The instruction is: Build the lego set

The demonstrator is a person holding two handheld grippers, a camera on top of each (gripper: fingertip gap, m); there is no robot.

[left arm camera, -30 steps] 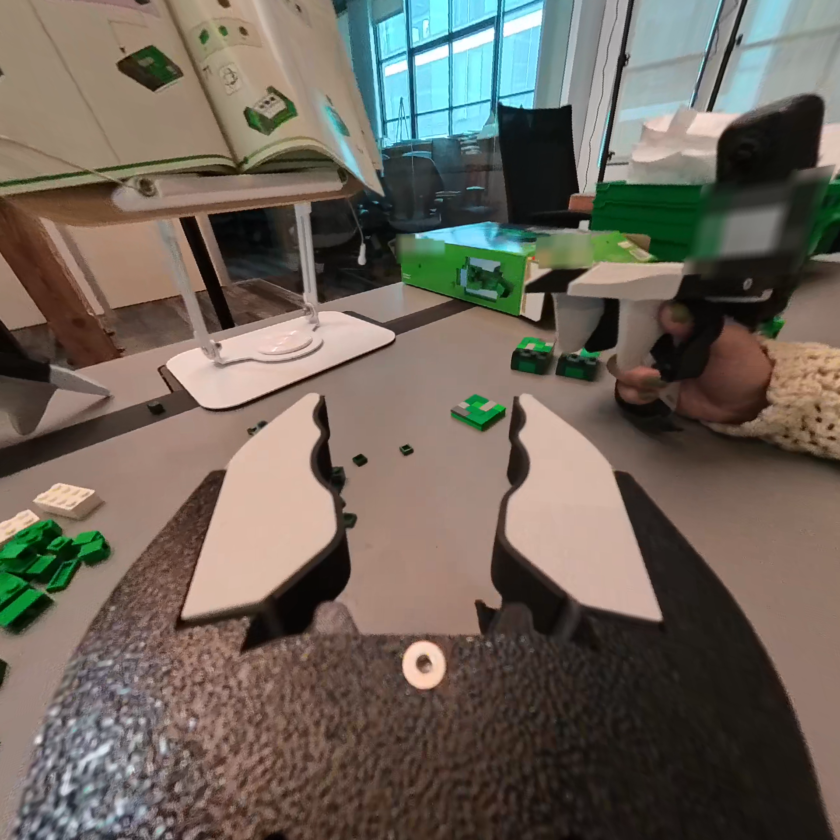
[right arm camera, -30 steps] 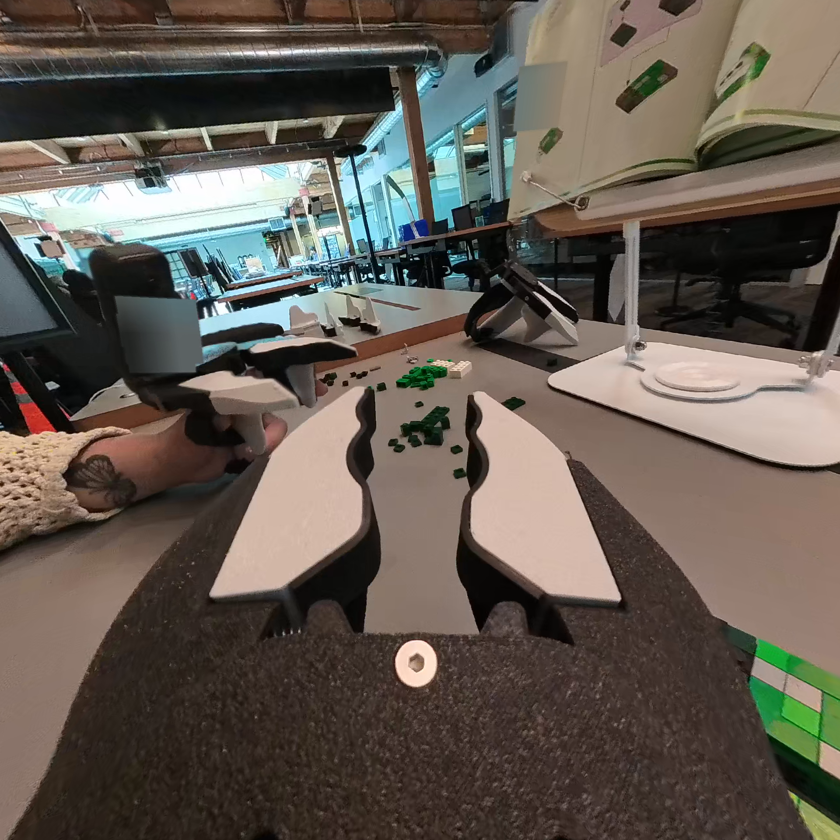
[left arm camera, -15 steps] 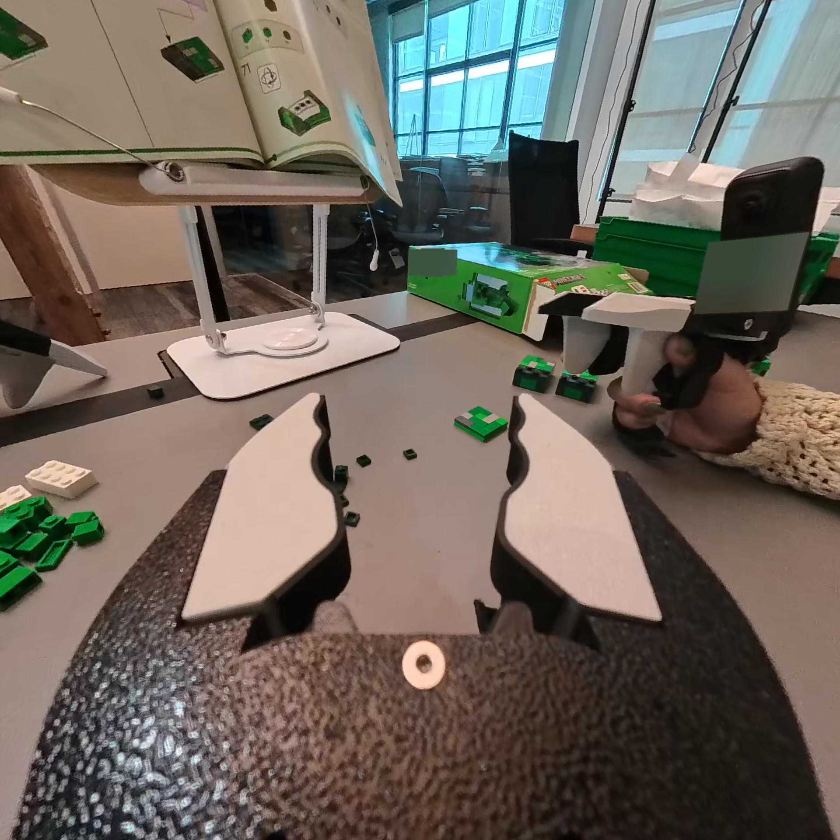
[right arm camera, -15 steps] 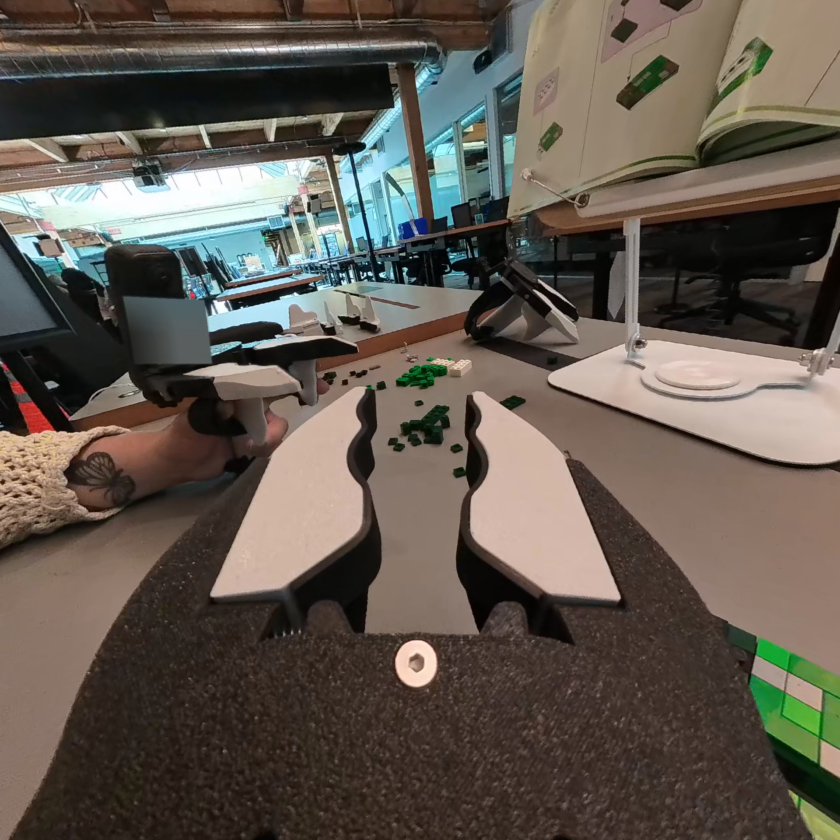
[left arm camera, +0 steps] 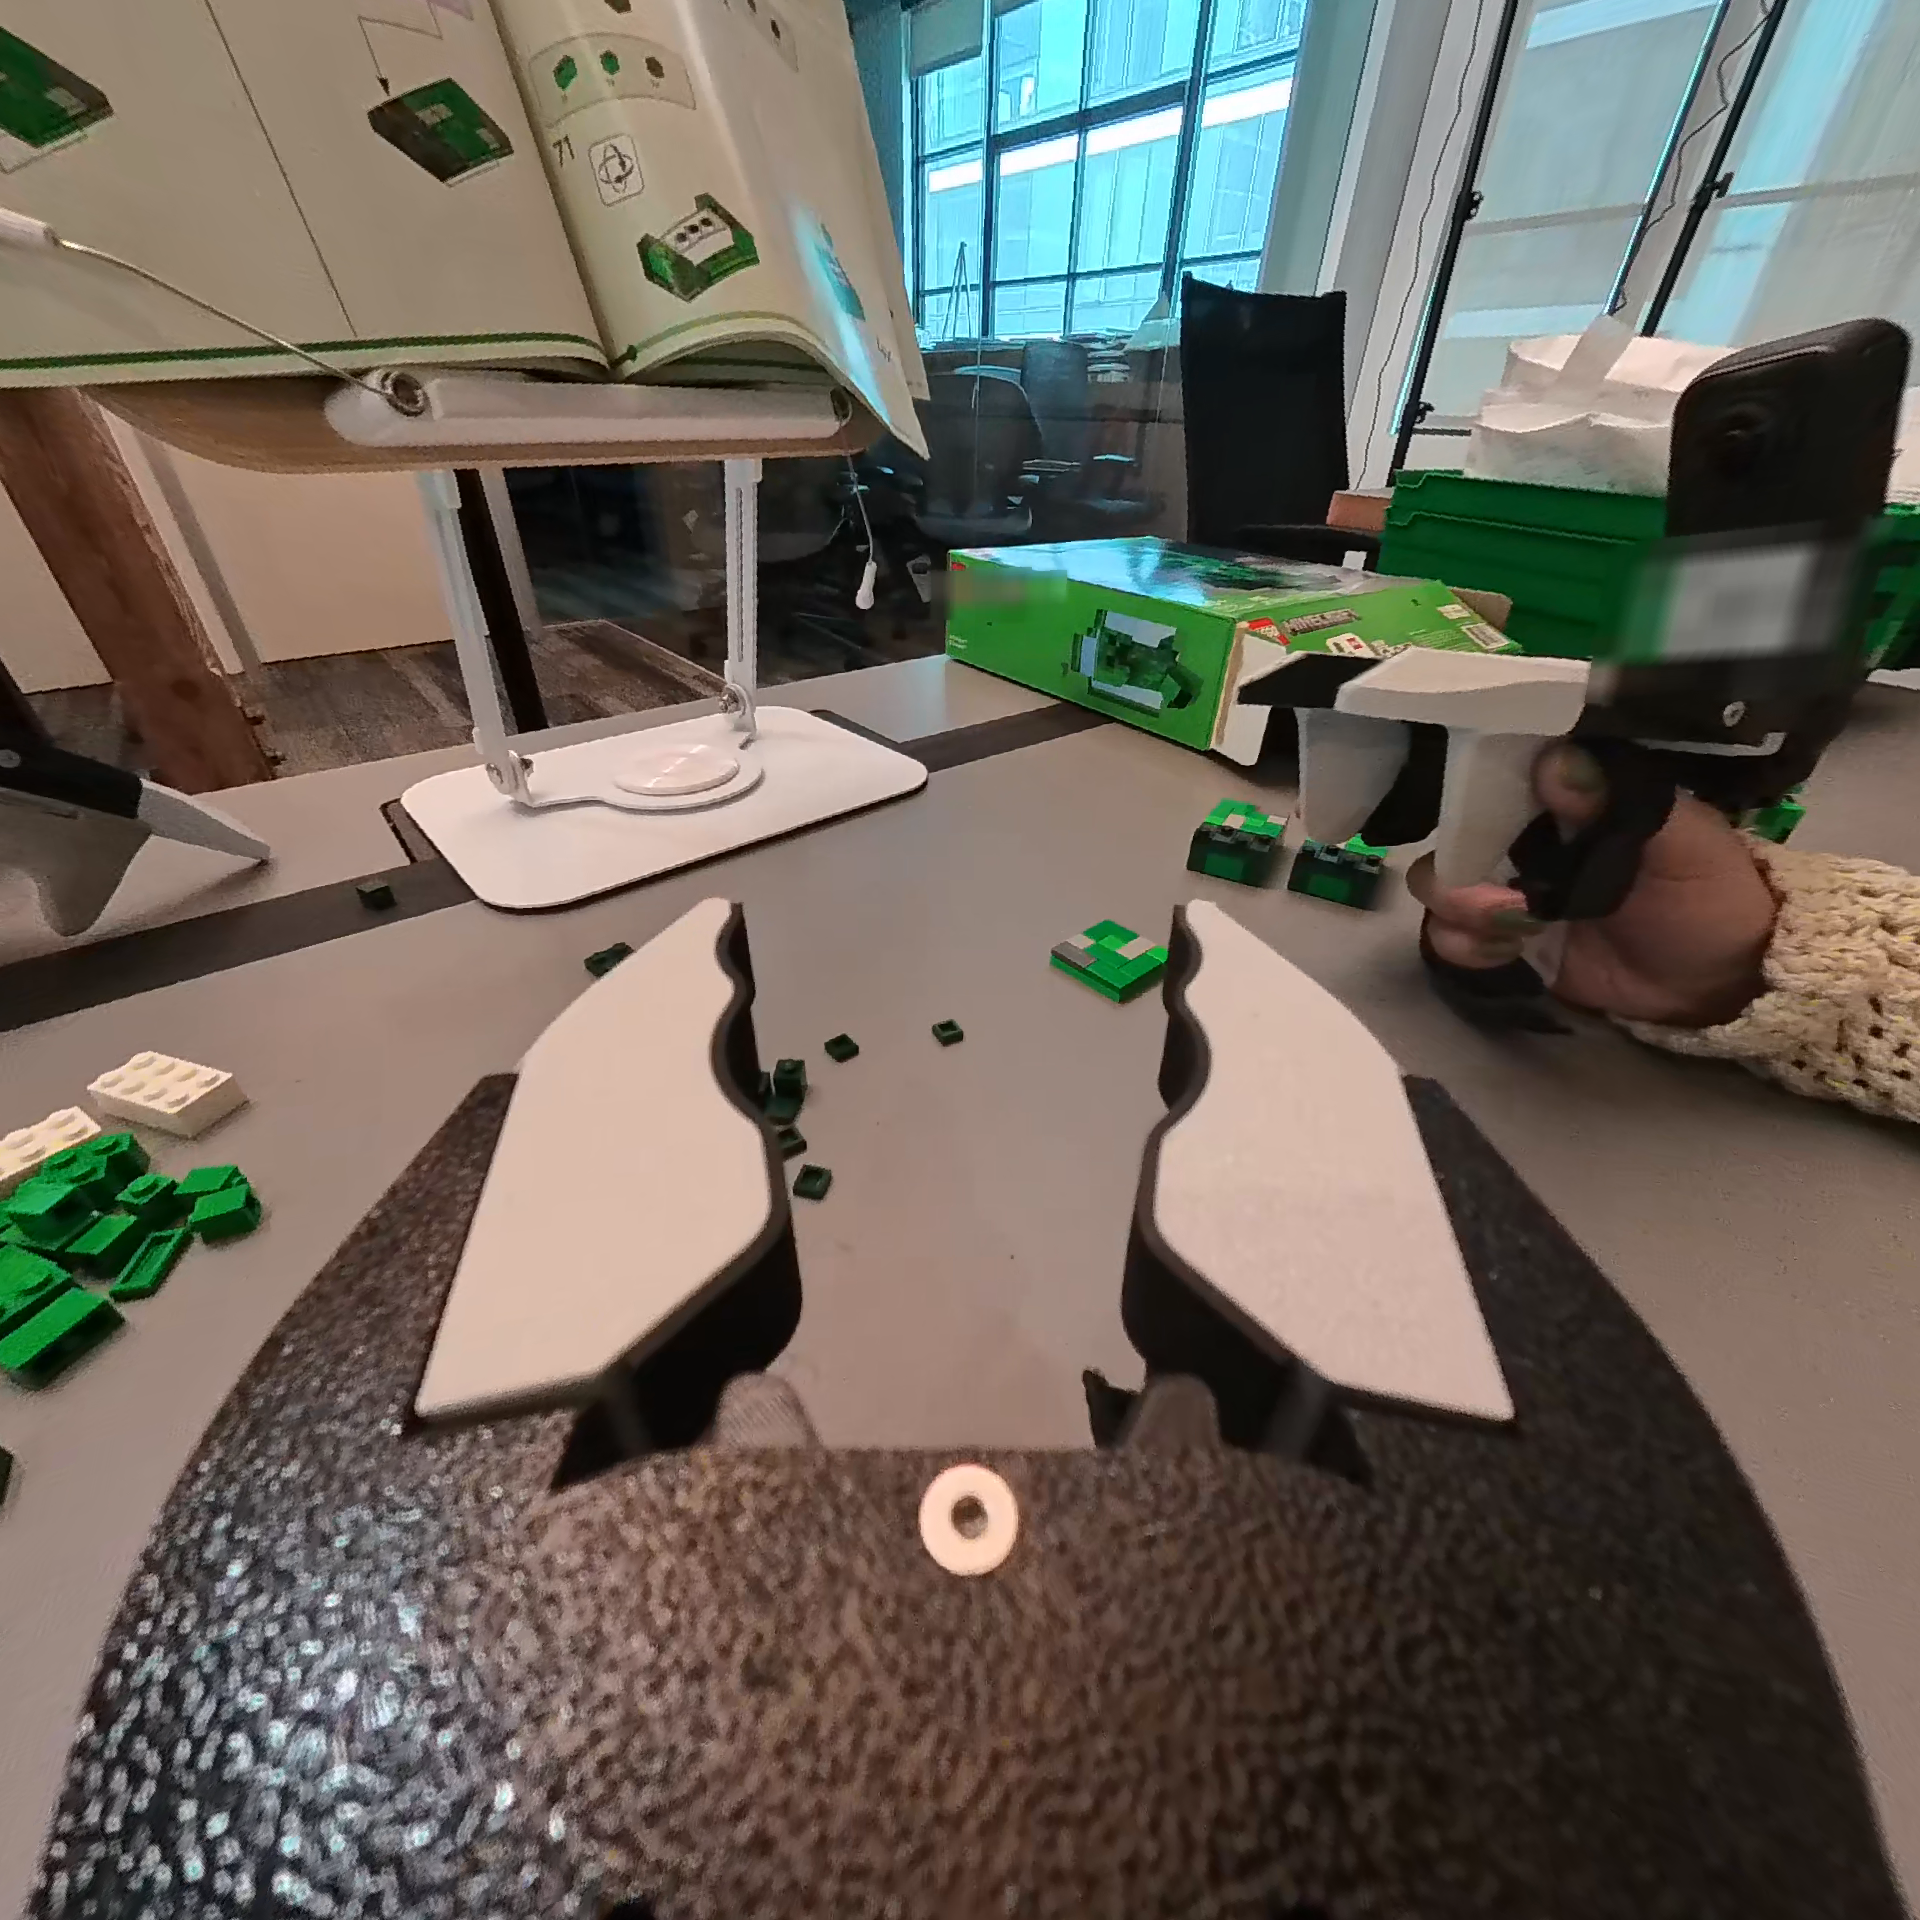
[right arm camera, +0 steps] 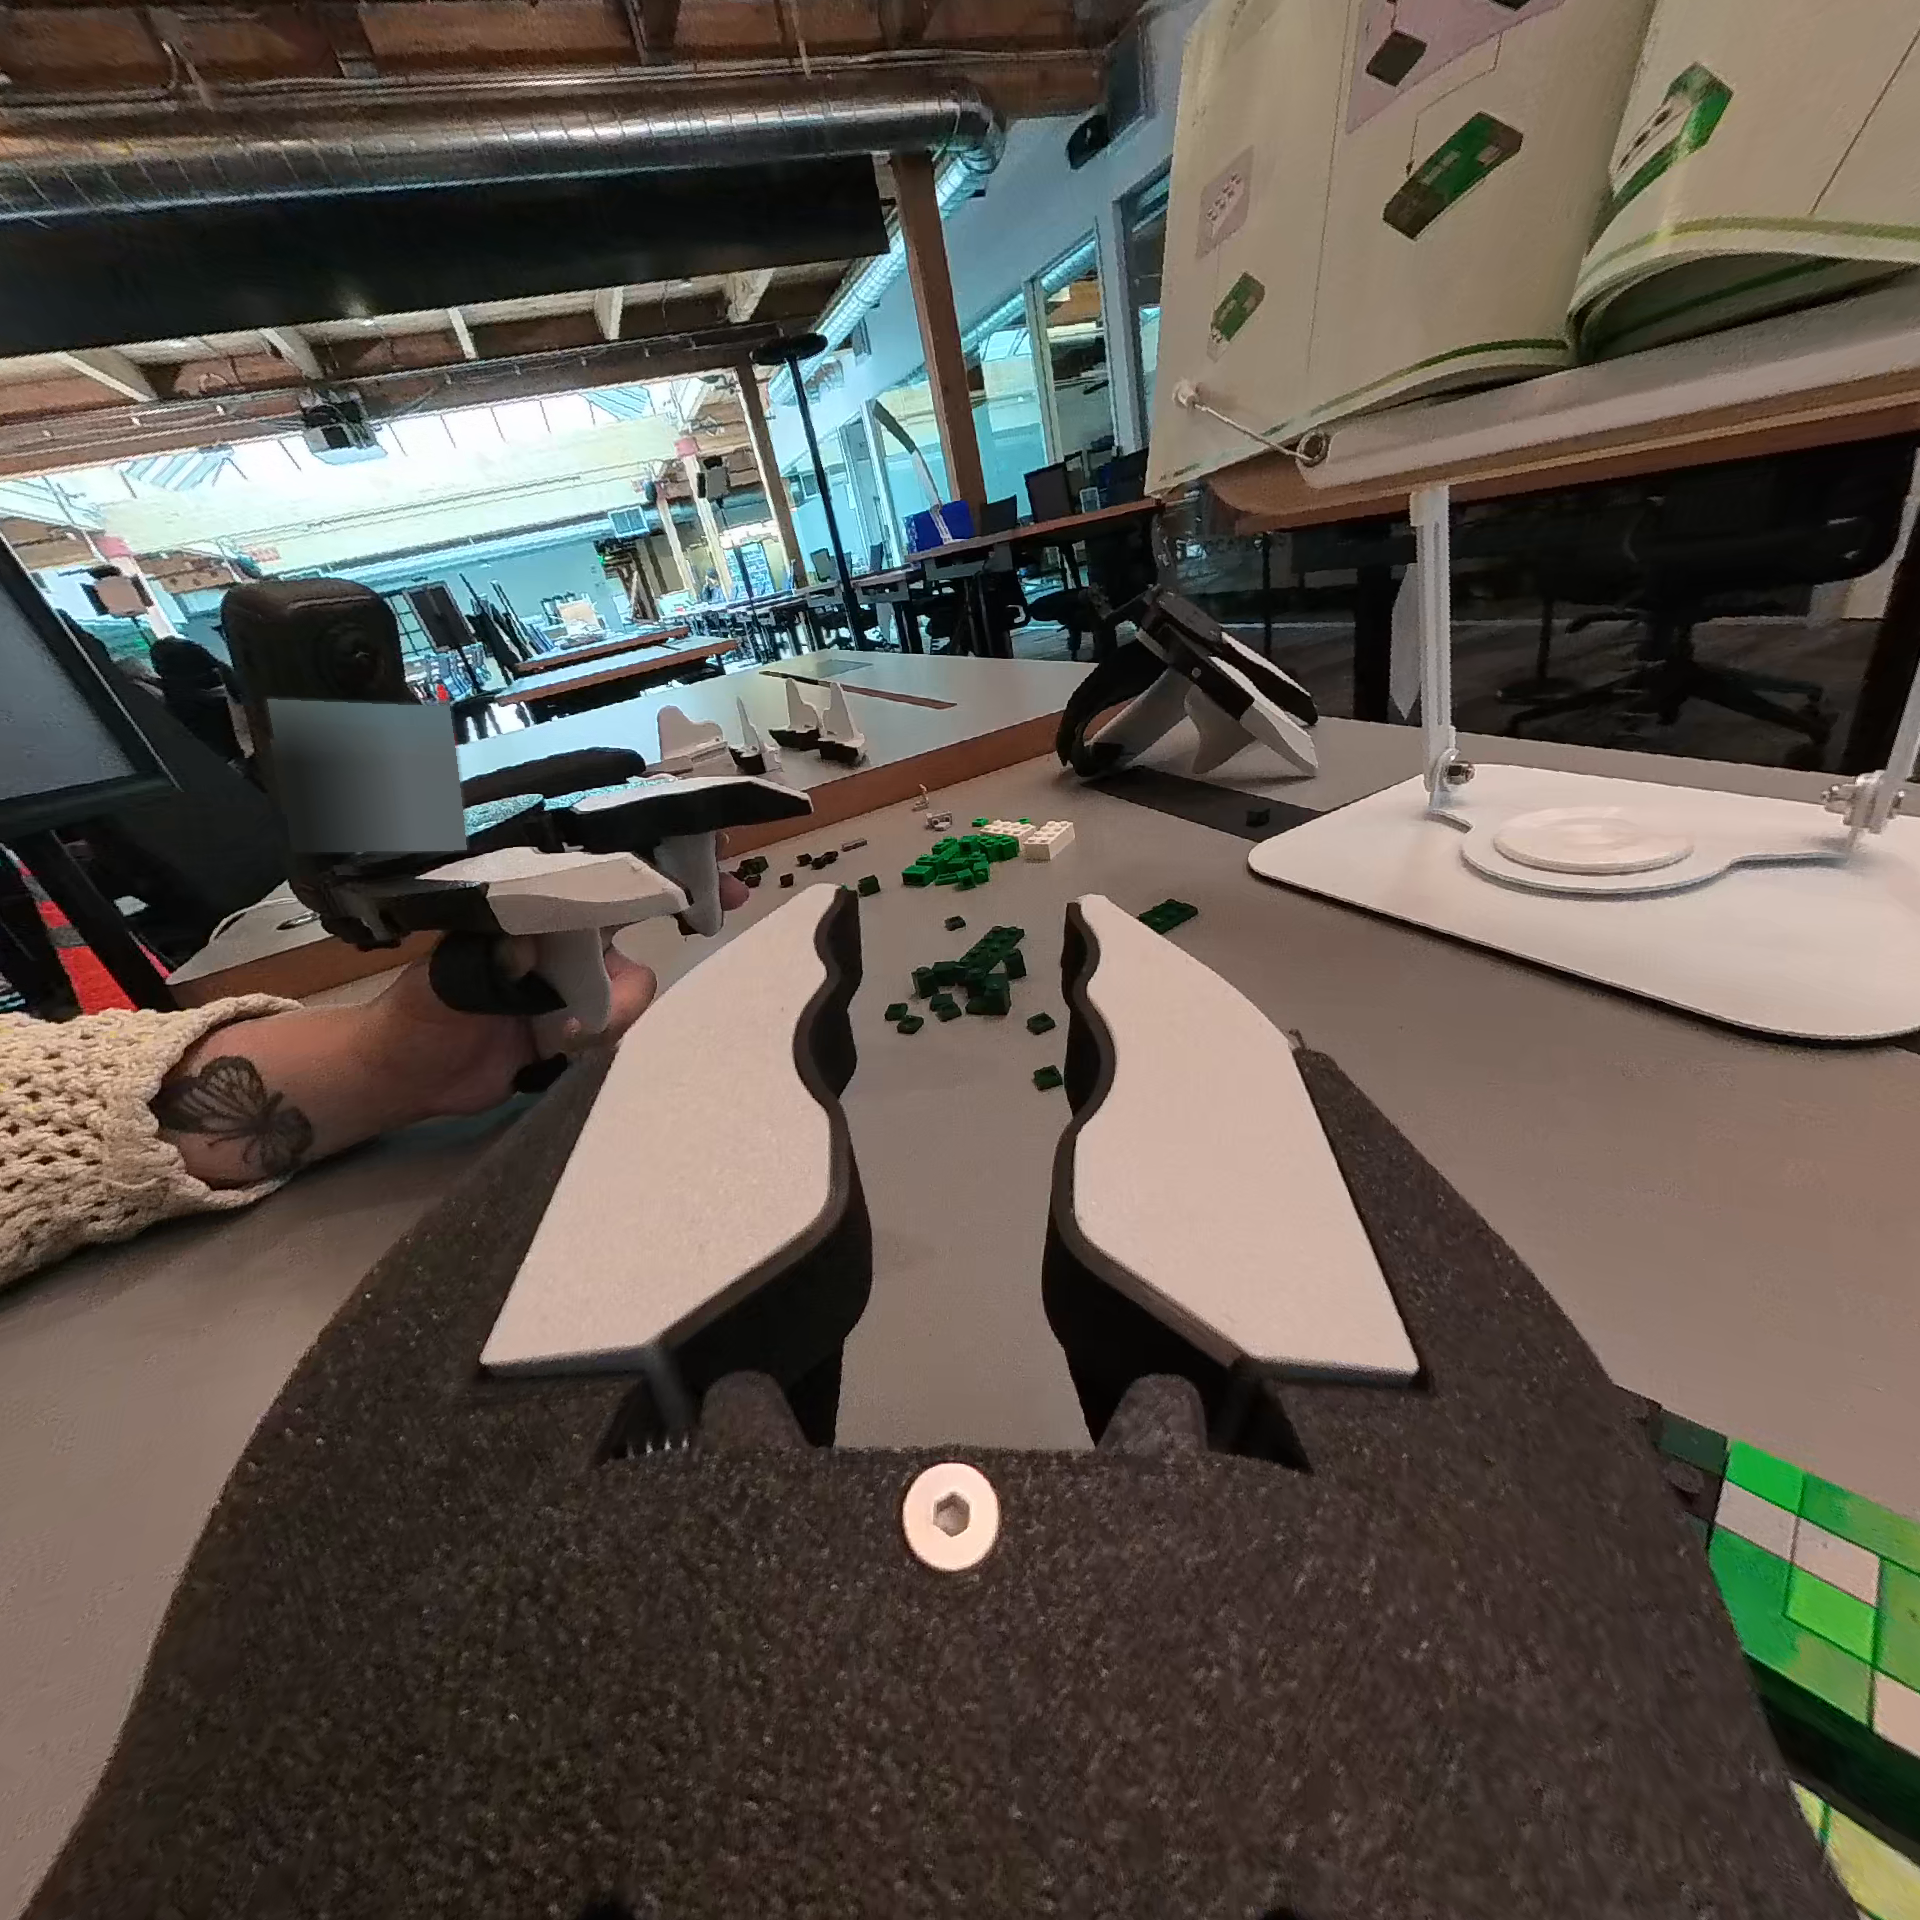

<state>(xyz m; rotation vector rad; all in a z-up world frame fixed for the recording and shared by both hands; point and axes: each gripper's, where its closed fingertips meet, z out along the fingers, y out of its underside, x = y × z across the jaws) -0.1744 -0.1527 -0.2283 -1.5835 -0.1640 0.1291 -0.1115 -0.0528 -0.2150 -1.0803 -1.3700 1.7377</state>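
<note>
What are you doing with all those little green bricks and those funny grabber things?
A person is building a lego set with a pair of tongs in each hand. Right now both the left tongs and the right tongs are open and hold nothing. Small dark green pieces lie loose on the grey table, with a pile of bright green bricks and a white brick to one side. A flat green plate assembly sits nearby, and an instruction book stands open on a white stand.
</note>
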